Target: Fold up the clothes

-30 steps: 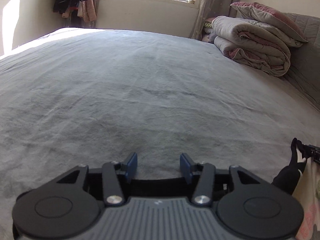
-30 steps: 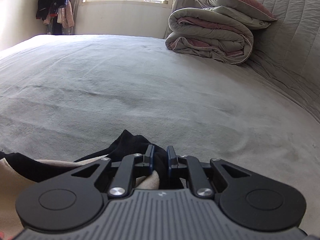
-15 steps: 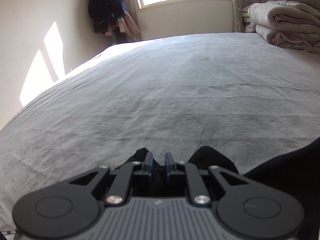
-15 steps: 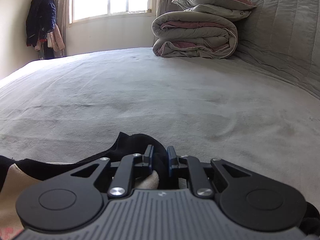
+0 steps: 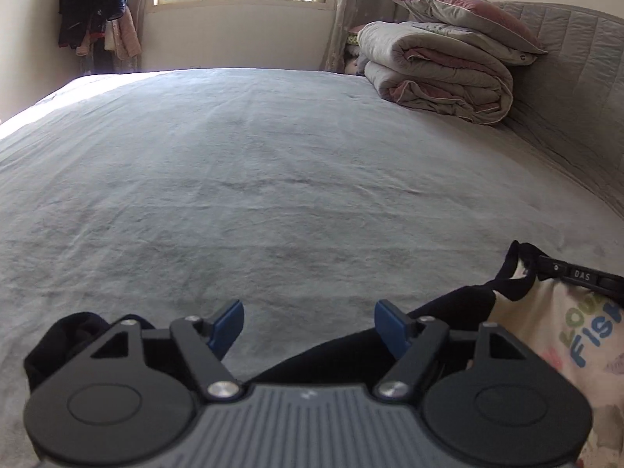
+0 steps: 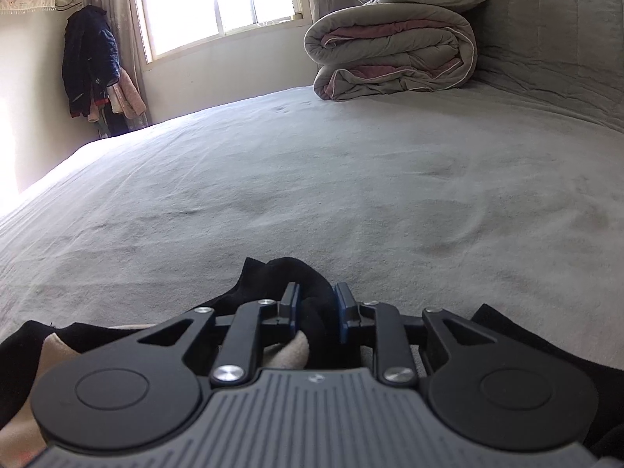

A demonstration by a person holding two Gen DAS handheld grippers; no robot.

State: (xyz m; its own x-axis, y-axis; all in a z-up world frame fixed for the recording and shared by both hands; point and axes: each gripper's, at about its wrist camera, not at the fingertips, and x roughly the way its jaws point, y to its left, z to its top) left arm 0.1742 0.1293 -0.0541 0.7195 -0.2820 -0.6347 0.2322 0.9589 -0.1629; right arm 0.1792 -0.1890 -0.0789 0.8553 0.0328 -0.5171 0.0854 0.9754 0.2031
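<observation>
Right claw (image 6: 316, 304) is pinched on a bunch of black fabric, the dark trim of a cream shirt (image 6: 50, 355) with black edging. Blue pads sit close with cloth filling the gap. My guess is it's holding a collar or shoulder edge so the shirt keeps tension while the other side gets re-gripped.

Left claw (image 5: 308, 325) is spread wide with nothing between the pads, hovering low over the bed (image 5: 273, 179). Black cloth runs under its body, and a dark lump (image 5: 66, 331) sits at its left edge, probably a sleeve end, though the housing hides most of it.

In the left view the shirt's cream panel (image 5: 565, 335) with colourful print trails off to the right. The other claw shows there as a dark bar at its top edge.

Shirt is at the near edge of the bed, partly lifted and not laid flat. How far the fold has got can't be read from here.

Versus half a second ago: the left claw was pressed shut on black fabric then, and now it has let go. It has also swung to face the folded duvet (image 5: 436, 74) and pillow (image 5: 464, 11) by the headboard. Right claw's grip is unchanged, but its view has tilted.
</observation>
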